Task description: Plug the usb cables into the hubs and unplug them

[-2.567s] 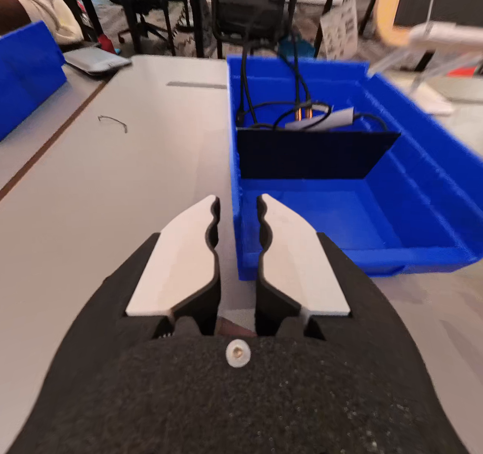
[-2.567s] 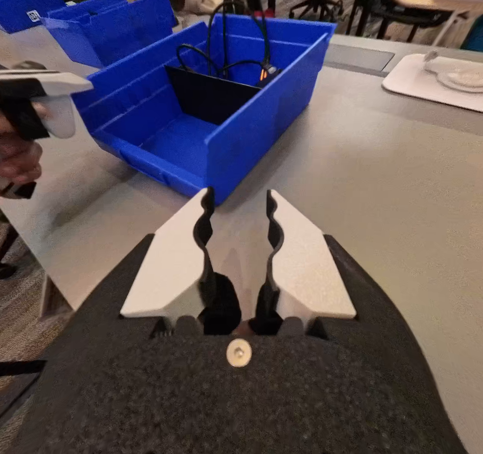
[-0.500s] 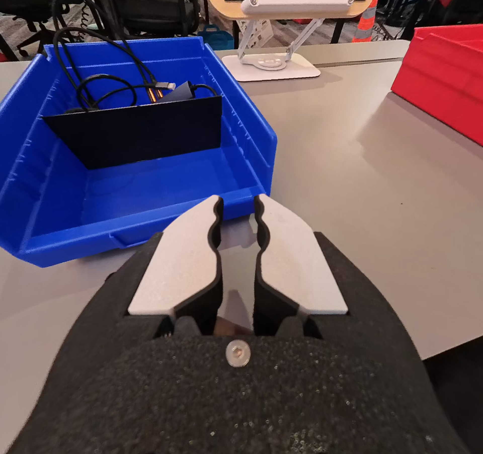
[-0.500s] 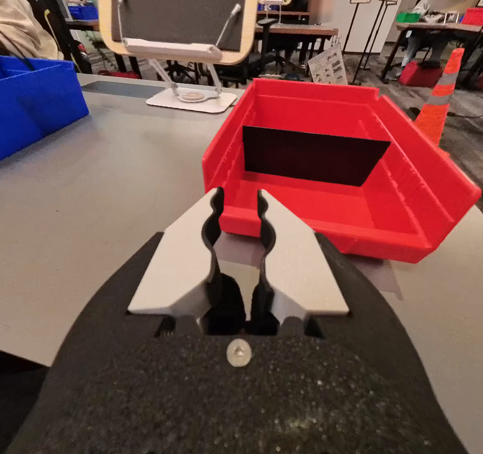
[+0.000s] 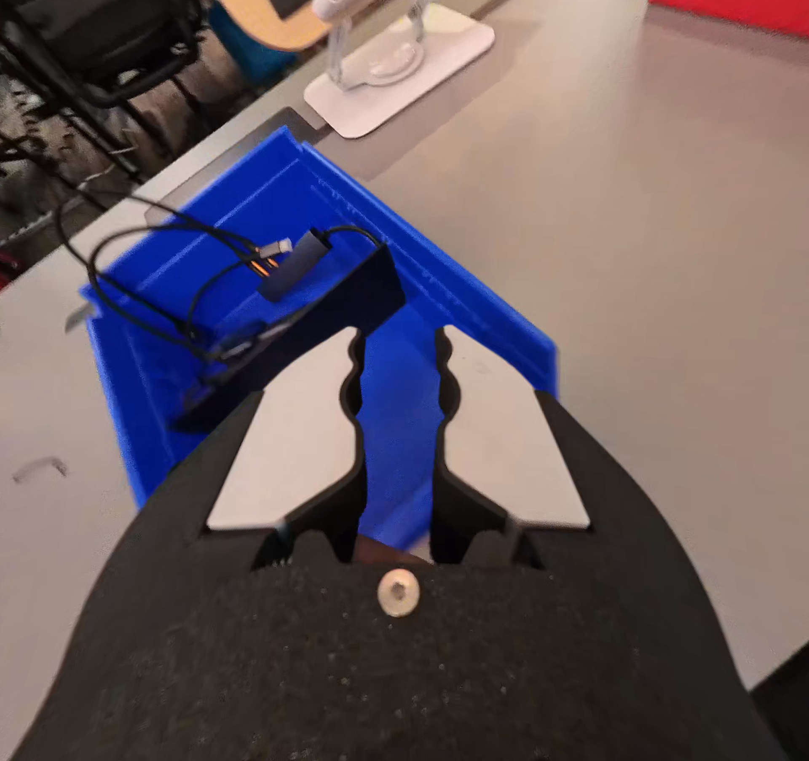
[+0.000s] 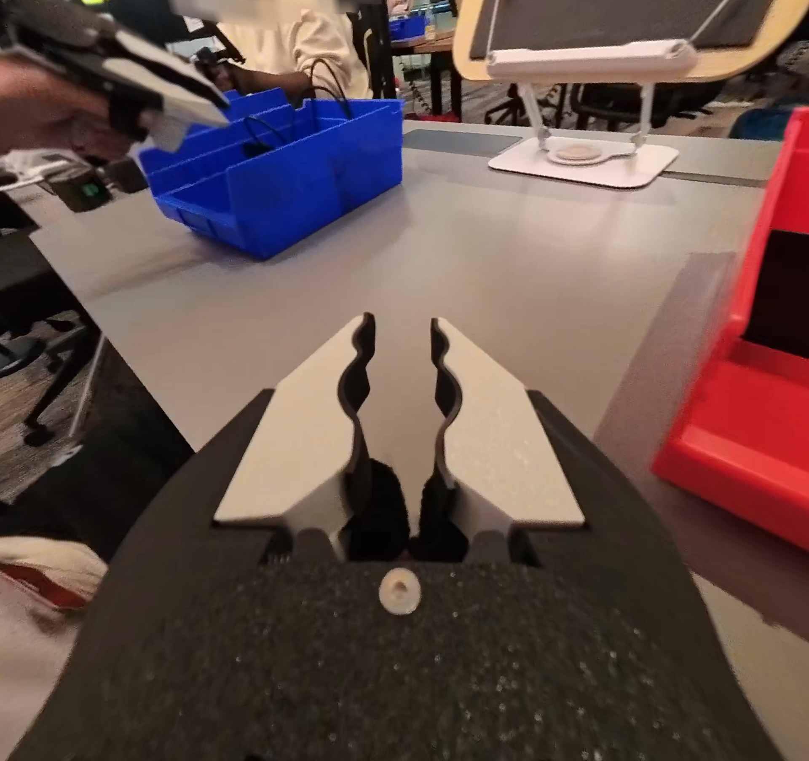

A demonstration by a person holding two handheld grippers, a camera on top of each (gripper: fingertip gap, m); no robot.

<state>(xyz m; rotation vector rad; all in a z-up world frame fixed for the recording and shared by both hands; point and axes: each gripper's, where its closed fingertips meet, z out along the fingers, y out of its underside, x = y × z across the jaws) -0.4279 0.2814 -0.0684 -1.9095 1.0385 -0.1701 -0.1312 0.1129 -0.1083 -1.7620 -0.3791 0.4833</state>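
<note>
The grey worktop (image 6: pixel 503 267) carries a blue bin (image 5: pixel 459 297) at 11 o'clock in the right wrist view and a red bin (image 6: pixel 744 411) at 3 o'clock. A black divider (image 5: pixel 350 302) splits the blue bin. A white stand (image 6: pixel 582 161) sits at 1 o'clock.

The left gripper (image 5: pixel 400 341) hangs over the blue bin's near compartment, fingers parted and empty. The right gripper (image 6: pixel 402 324) is above bare worktop, fingers parted and empty.

Behind the divider lies a grey hub (image 5: pixel 293 267), with black cables (image 5: pixel 144 232) looped at its 9 o'clock. Motion blur hides whether any plug is seated; one silver plug (image 5: pixel 273 249) appears loose.
</note>
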